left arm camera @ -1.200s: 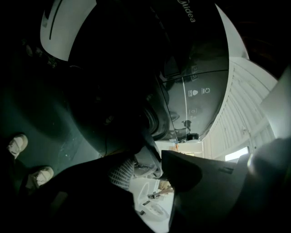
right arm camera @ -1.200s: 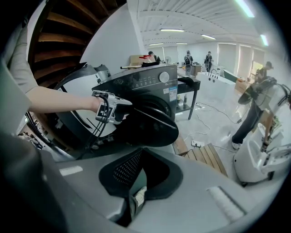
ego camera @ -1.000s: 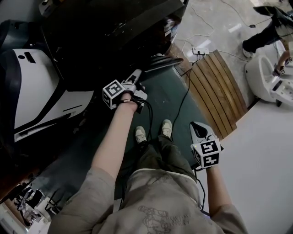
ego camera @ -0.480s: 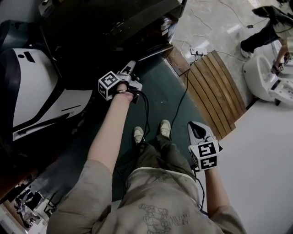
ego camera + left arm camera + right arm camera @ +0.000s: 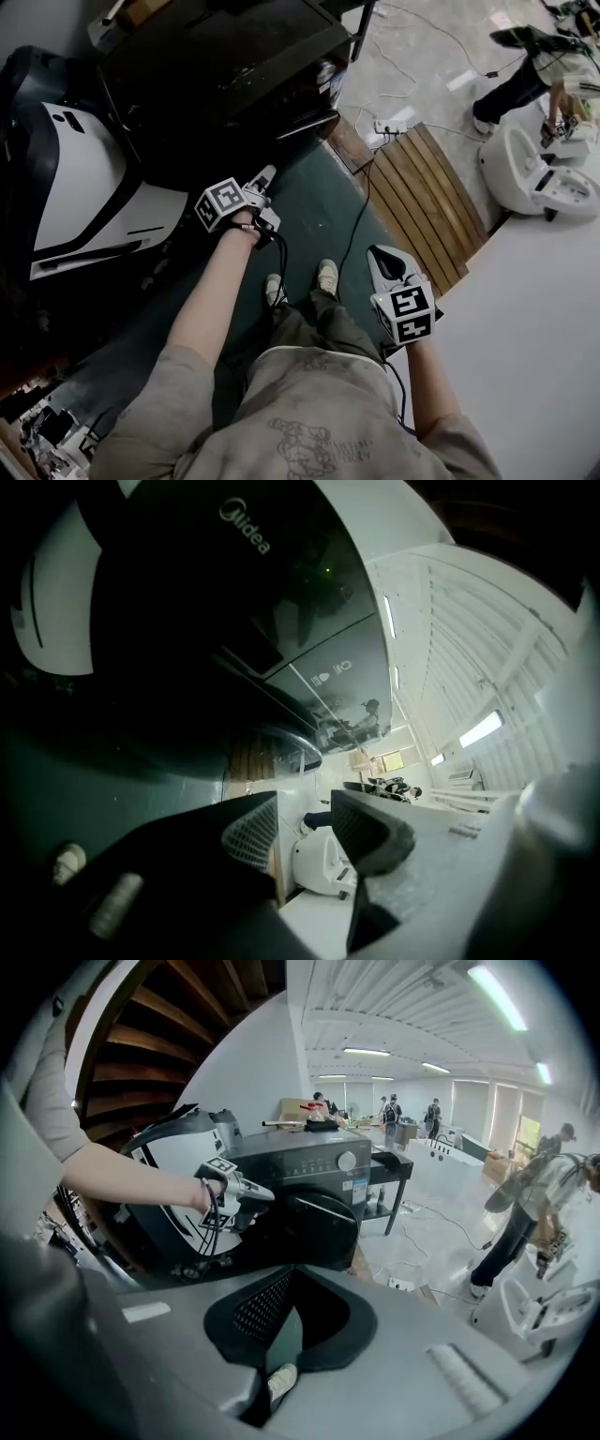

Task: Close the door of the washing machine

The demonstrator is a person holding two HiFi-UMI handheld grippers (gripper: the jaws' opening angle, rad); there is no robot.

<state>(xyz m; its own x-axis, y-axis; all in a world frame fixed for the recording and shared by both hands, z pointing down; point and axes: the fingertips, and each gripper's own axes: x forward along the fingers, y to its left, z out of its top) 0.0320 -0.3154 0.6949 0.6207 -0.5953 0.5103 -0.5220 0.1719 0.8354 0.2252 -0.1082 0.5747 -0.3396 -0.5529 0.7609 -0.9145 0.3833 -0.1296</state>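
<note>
The black washing machine (image 5: pixel 225 66) stands at the top of the head view. Its round door (image 5: pixel 314 120) lies almost flat against the front, with only a thin pale edge showing; I cannot tell whether it is latched. In the right gripper view the door (image 5: pixel 323 1218) looks flush with the front. My left gripper (image 5: pixel 262 178) is held out beside the machine's front, left of the door, open and empty (image 5: pixel 305 822). My right gripper (image 5: pixel 380 253) hangs low by my right leg, shut on nothing (image 5: pixel 295 1279).
A white and black appliance (image 5: pixel 75 187) stands left of the machine. I stand on a green mat (image 5: pixel 319 216) crossed by a cable. A wooden slatted platform (image 5: pixel 431 206), a power strip (image 5: pixel 389 125), a white fixture (image 5: pixel 534 178) and another person (image 5: pixel 525 56) are to the right.
The door's edge has swung in against the machine's front. My left gripper has drifted slightly left and back along the front. The right gripper has barely moved.
</note>
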